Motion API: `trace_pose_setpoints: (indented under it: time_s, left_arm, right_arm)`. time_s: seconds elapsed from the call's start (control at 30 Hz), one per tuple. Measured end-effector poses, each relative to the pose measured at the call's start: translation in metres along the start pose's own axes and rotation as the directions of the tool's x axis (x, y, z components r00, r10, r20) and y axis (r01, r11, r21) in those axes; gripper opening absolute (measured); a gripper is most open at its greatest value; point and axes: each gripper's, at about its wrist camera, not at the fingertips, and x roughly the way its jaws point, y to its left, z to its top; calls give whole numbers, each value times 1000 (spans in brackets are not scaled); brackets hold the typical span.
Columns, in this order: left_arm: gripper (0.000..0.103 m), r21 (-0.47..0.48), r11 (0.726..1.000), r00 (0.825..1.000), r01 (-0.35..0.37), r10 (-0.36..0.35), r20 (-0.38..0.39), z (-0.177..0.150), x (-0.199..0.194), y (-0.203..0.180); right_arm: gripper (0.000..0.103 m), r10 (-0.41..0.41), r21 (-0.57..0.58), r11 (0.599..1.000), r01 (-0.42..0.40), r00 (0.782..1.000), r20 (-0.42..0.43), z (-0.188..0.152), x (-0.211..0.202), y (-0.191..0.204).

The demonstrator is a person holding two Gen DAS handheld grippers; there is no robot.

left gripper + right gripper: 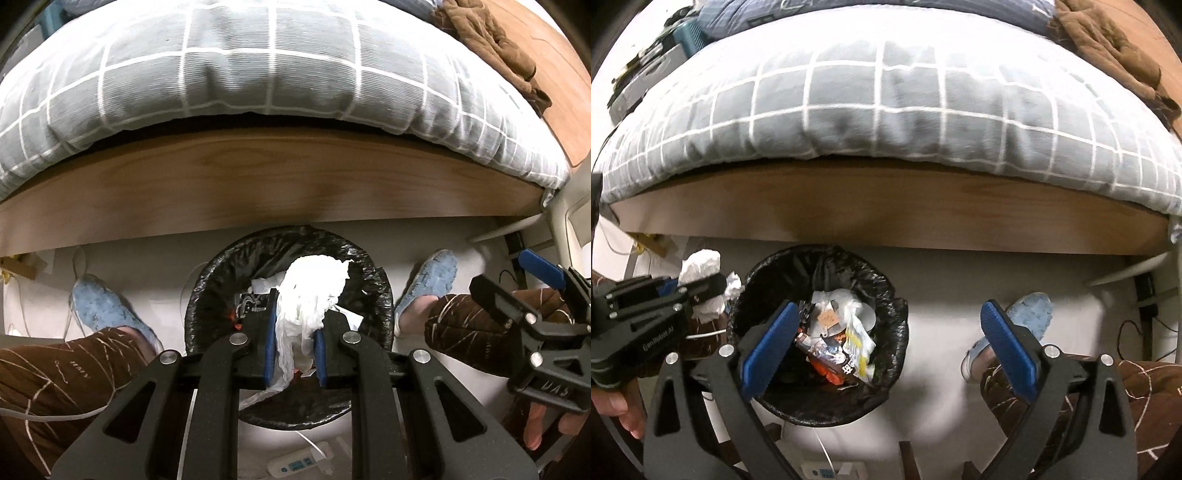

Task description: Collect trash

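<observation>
Left gripper (pixel 294 349) fingers clamp white tissue (pixel 314 291); right gripper (pixel 888 347), lettered "UAS", fingers apart.

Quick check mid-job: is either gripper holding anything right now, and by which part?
The left gripper is shut on the crumpled white tissue, pinched at its lower, bunched end; the rest fans out above the bin. The right gripper is open and holds nothing.

Black two-finger grippers and a person in brown patterned trousers

The left gripper (pixel 295 347) and right gripper (pixel 890 347) have matte black linkages, silver round screws and ribbed blue pads (pixel 1008 350); fluffy light-blue slippers (pixel 432 280) sit below brown trousers with thin white line patterns (pixel 55 373).
</observation>
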Motion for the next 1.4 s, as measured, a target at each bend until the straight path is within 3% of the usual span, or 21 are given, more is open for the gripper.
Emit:
trace_pose_setpoints:
  time_s: [0.07,0.13,0.2,0.33,0.57,0.77,1.1,1.4]
  left_arm:
    - [20,-6,1000,1000,-15,16,22,-2,-2,2]
    - [29,-8,1000,999,-22,22,35,-3,-4,0]
    - [50,-13,999,998,-39,39,41,-2,-4,-3]
    - [61,-16,998,997,-52,53,47,-3,-5,0]
    - [97,-53,994,988,-97,102,118,-4,-22,12]
    - [97,-73,991,977,-108,120,179,-2,-59,21]
    - [97,-98,988,927,-120,147,346,4,-161,16]
    - [97,-42,994,897,-98,106,429,-16,-220,-9]
  right_arm:
    - [95,0,7,1000,0,1000,3,1,-1,0]
    - [95,-1,12,1000,1,1000,3,3,-3,0]
    - [95,1,8,1000,-1,1000,6,4,-3,1]
    - [95,1,1,1000,-1,1000,11,5,-7,3]
    - [95,5,-7,1000,-5,999,38,7,-18,9]
    - [95,22,-34,999,-18,993,118,14,-52,23]
    - [95,7,-50,999,9,949,315,33,-152,38]
    - [95,-6,-24,1000,16,932,362,20,-206,38]
